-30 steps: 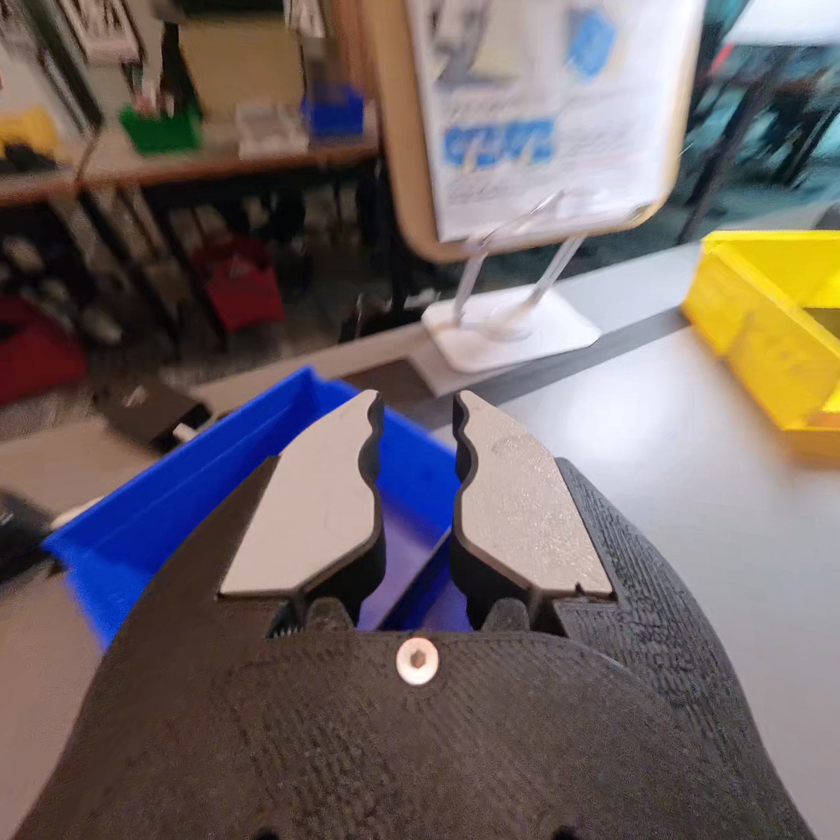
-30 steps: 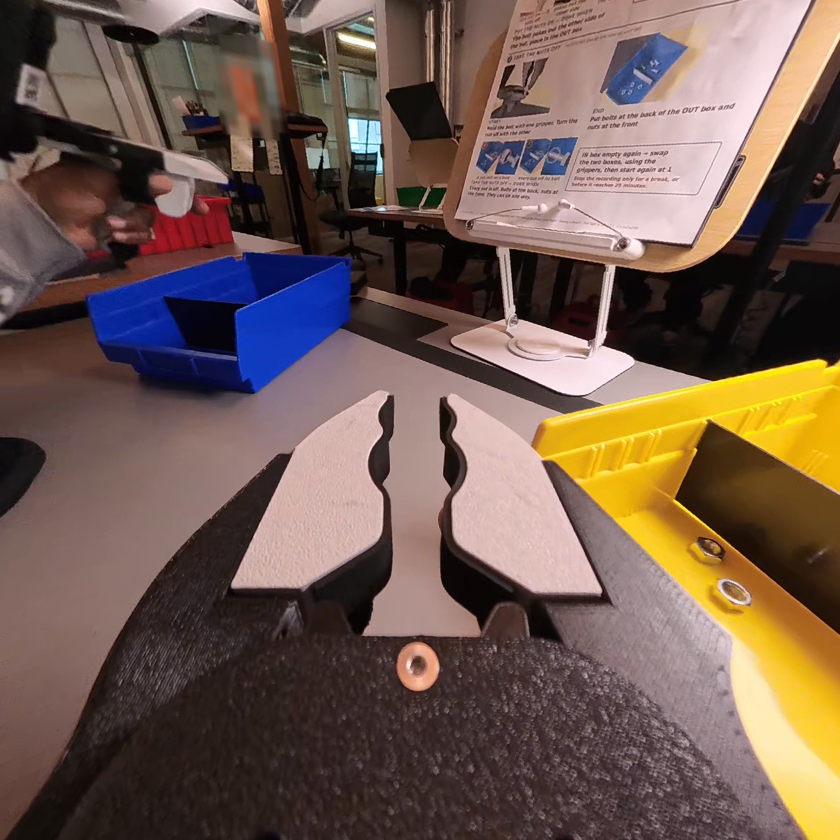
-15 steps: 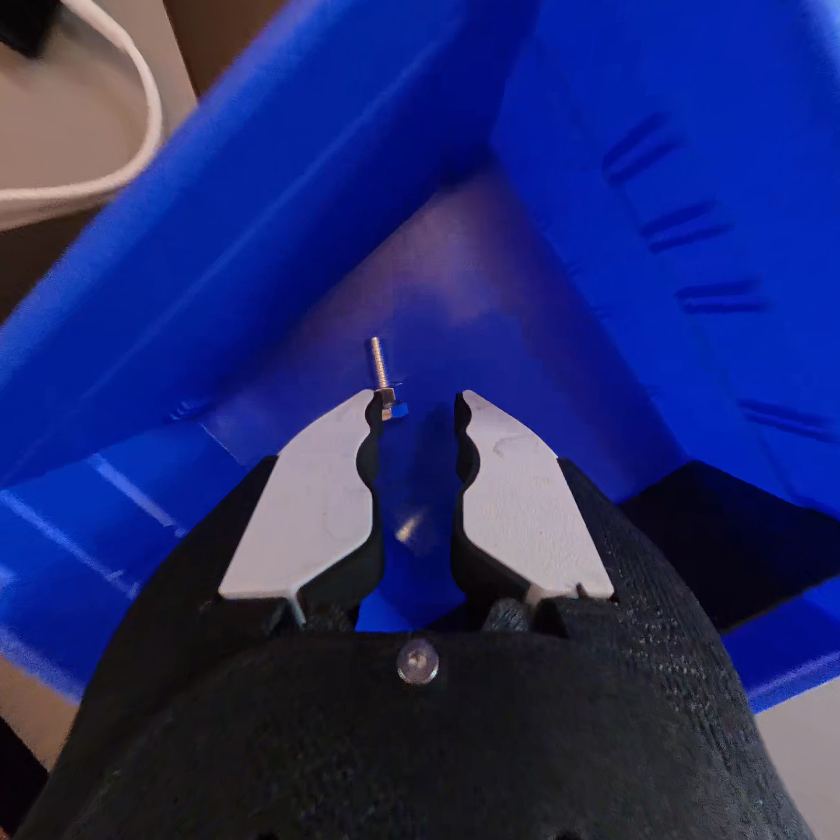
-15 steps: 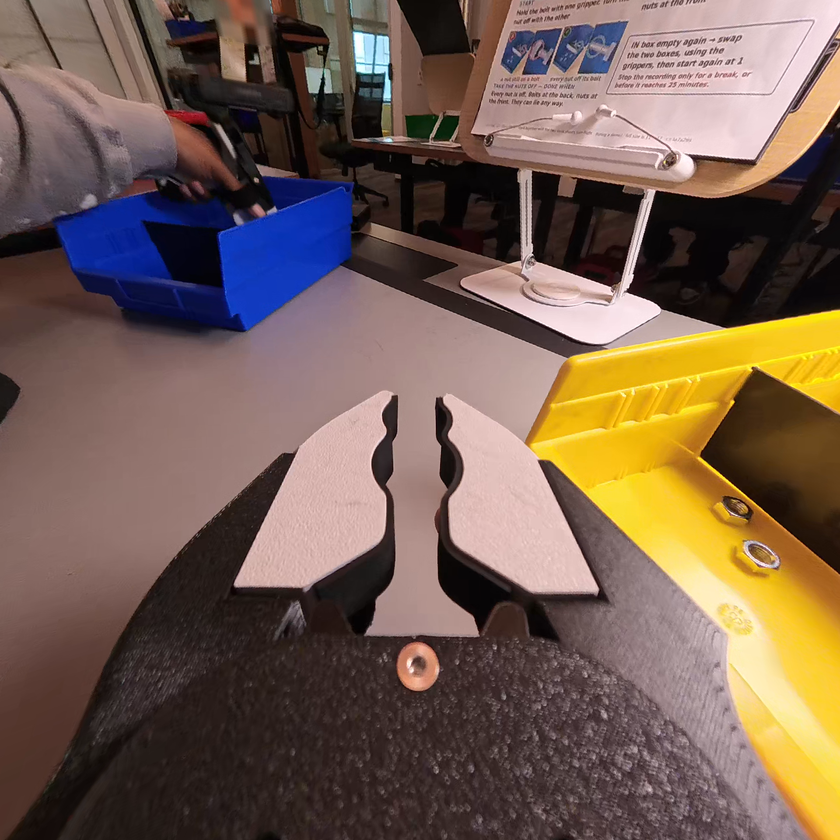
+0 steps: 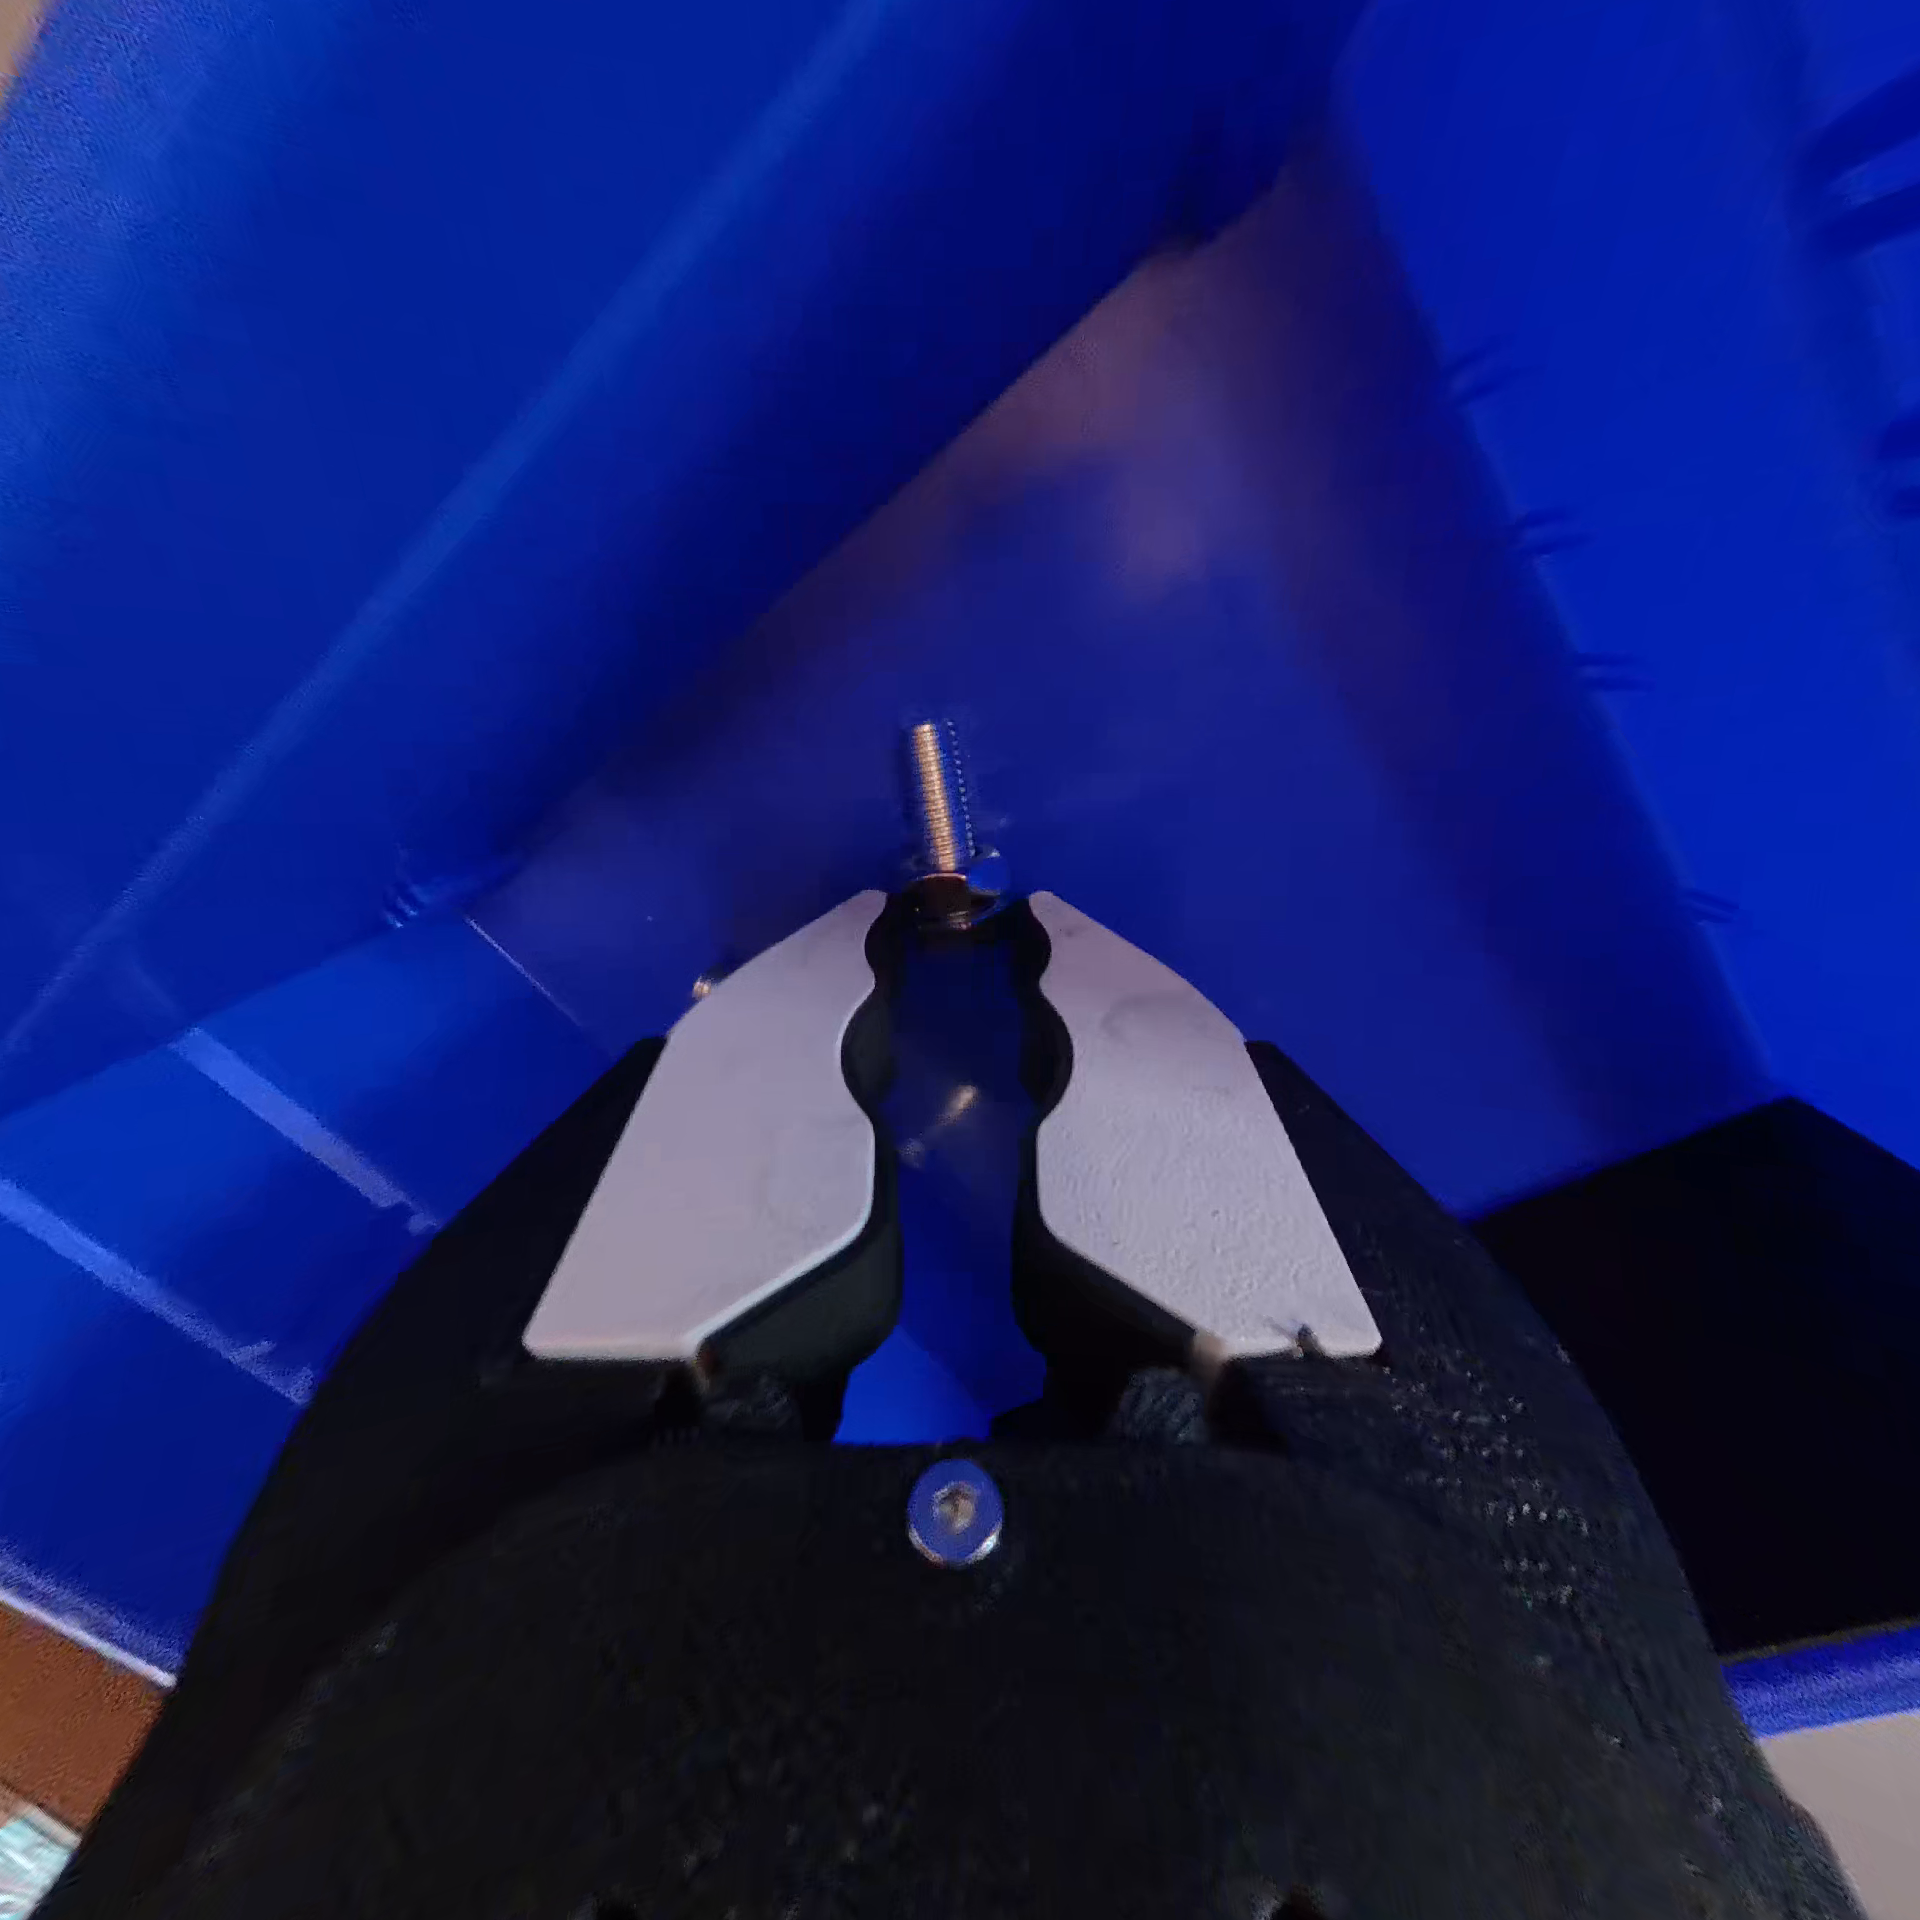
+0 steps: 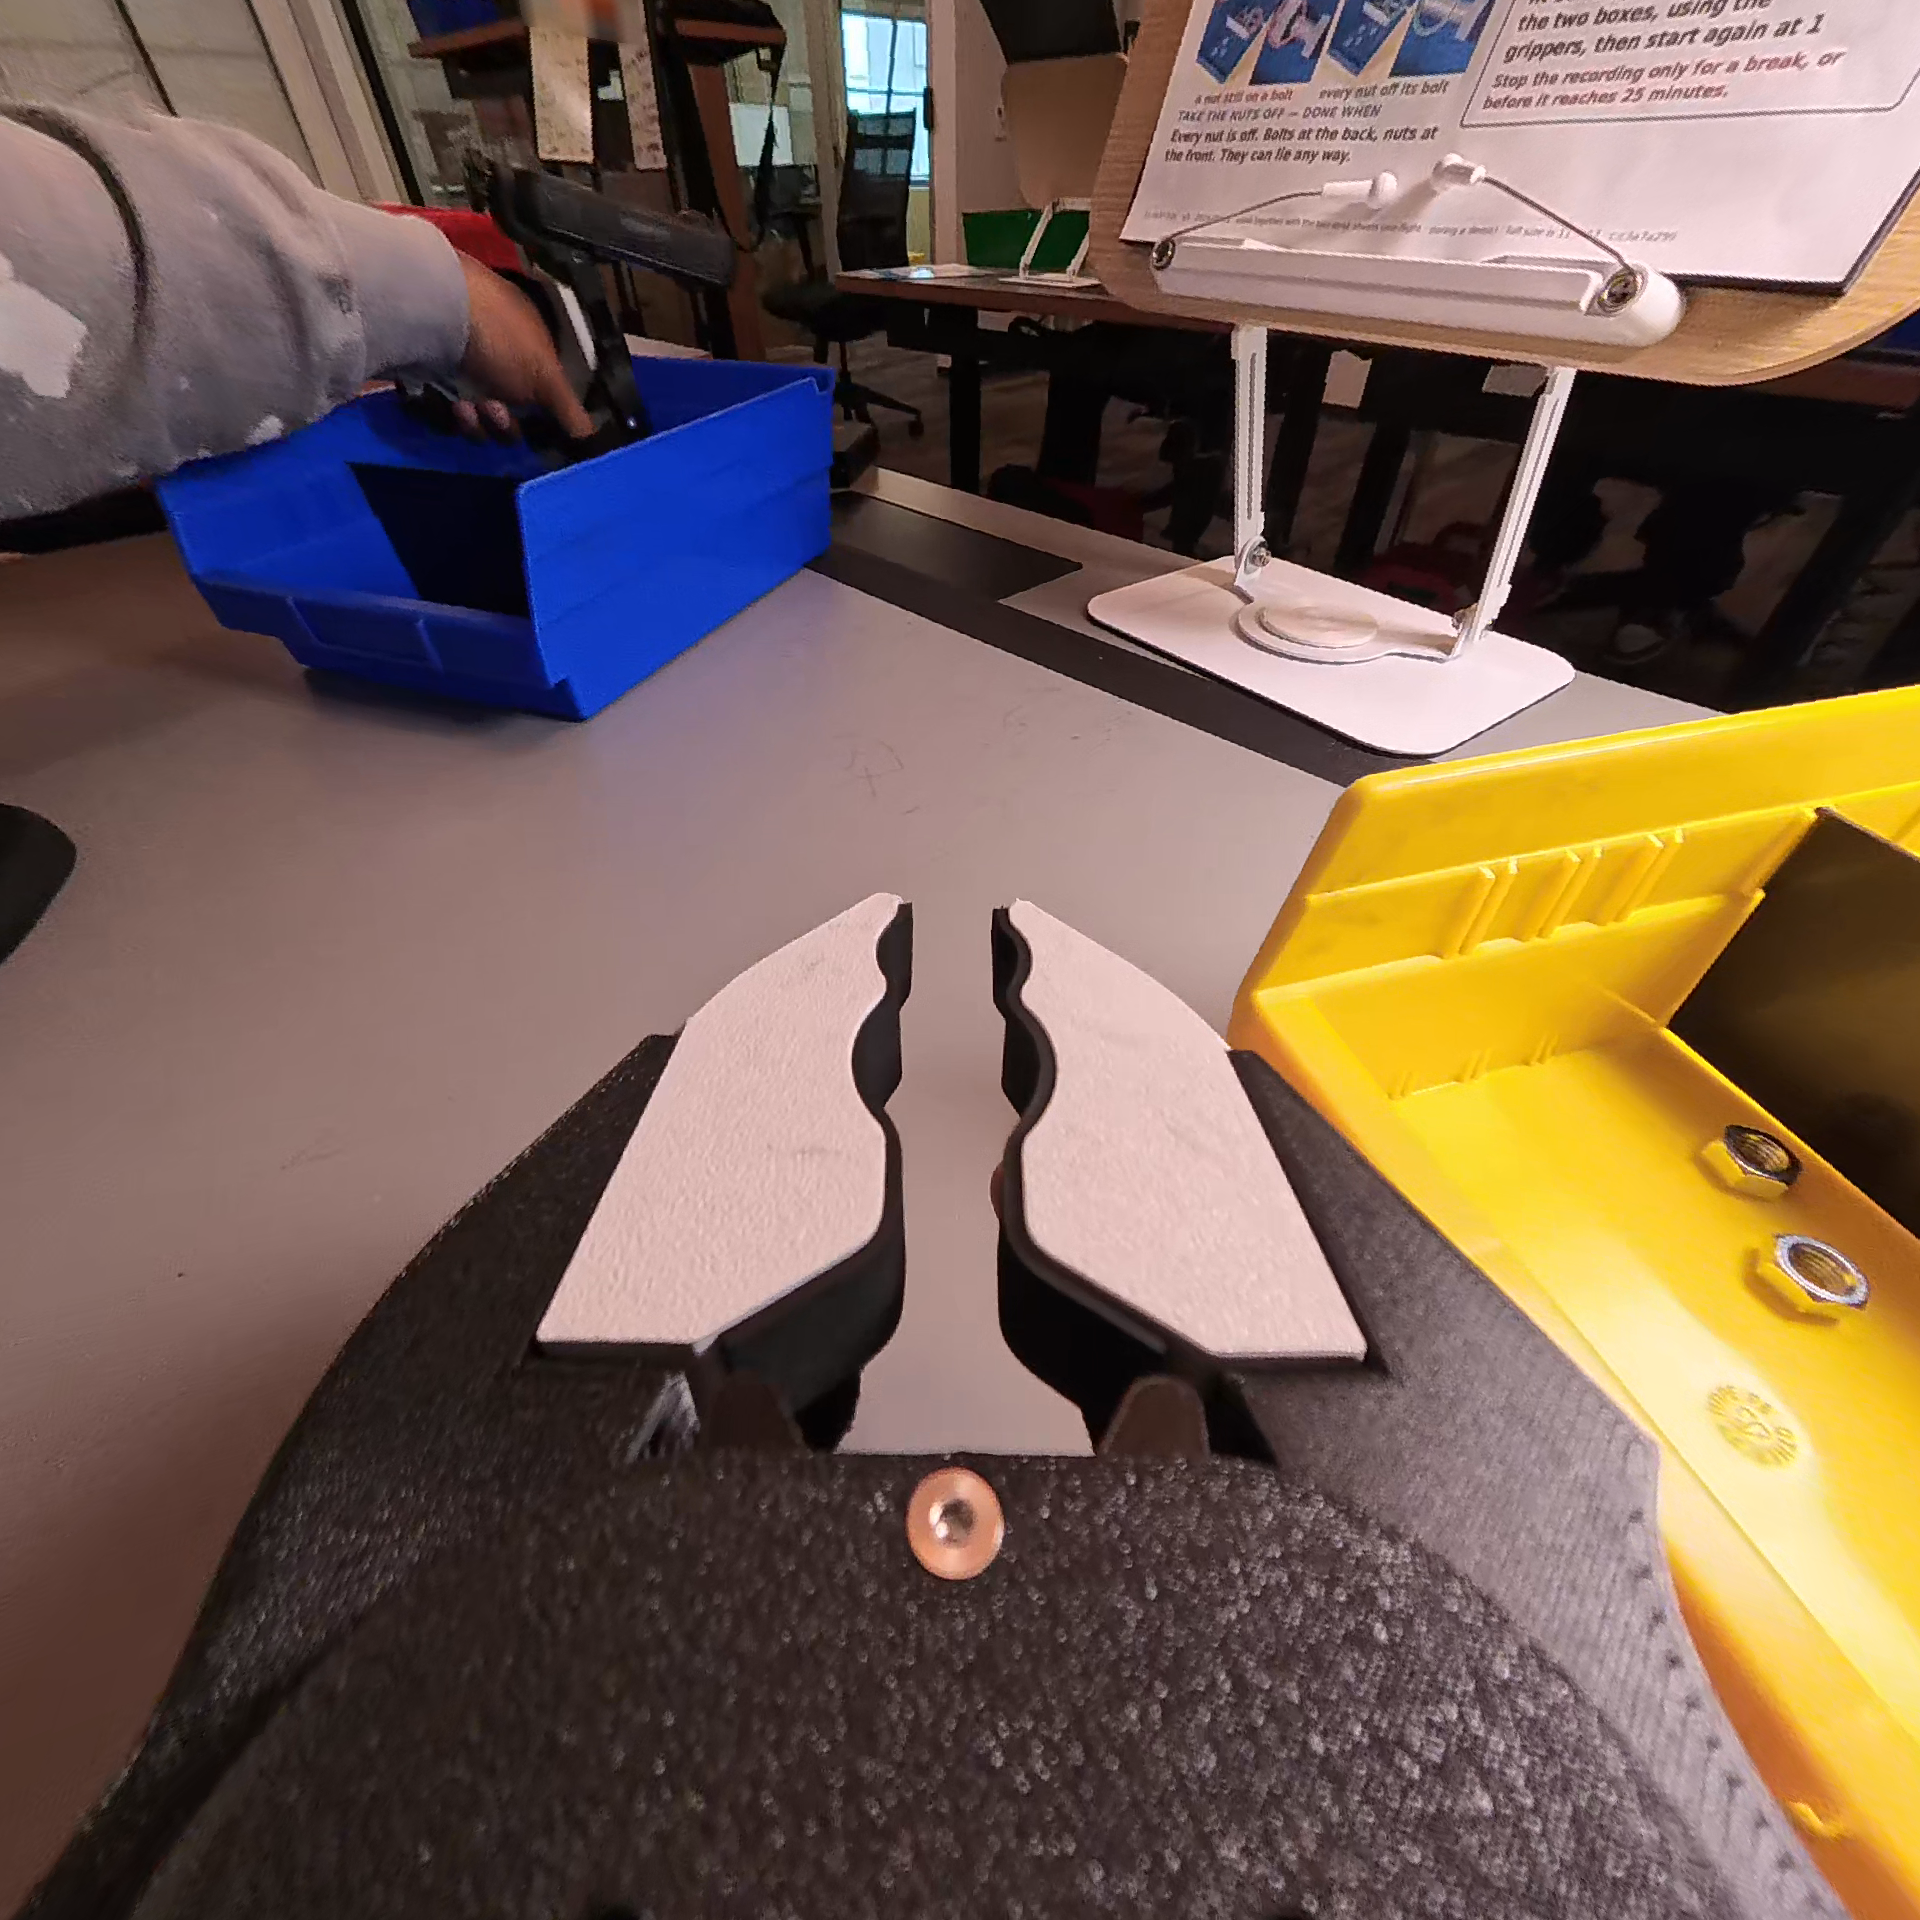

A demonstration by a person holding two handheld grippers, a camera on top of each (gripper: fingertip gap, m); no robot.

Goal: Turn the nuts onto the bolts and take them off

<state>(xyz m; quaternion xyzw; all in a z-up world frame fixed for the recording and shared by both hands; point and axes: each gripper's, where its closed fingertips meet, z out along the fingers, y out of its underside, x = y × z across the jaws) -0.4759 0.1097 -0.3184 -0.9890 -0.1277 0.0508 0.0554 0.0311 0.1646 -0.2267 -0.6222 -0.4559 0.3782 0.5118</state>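
Half a second ago our left gripper (image 5: pixel 954 902) hung above the floor of the blue bin (image 5: pixel 520 436) with the bolt (image 5: pixel 938 805) just off its left fingertip. Now we sit lower and closer, and the bolt's head end lies right between the tips. The jaws are spread about as wide as before; whether the tips touch the head we cannot tell. A nut (image 5: pixel 982 871) sits at the base of the shank, against the head.

The bolt lies on the bin floor near the back corner, its long axis running straight away from us, threaded end pointing toward the far wall and head toward the gripper.

Our right gripper (image 6: pixel 952 914) has moved very little. It hovers over the grey surface (image 6: pixel 436 894), jaws slightly parted and holding nothing, with the yellow bin (image 6: pixel 1558 831) just to its right. Two loose nuts (image 6: pixel 1754 1158) lie flat in that bin's front compartment, near each other.

From the right wrist view we see the hand (image 6: pixel 514 358) and grey sleeve (image 6: pixel 208 301) now deeper in the blue bin, well apart across the surface.
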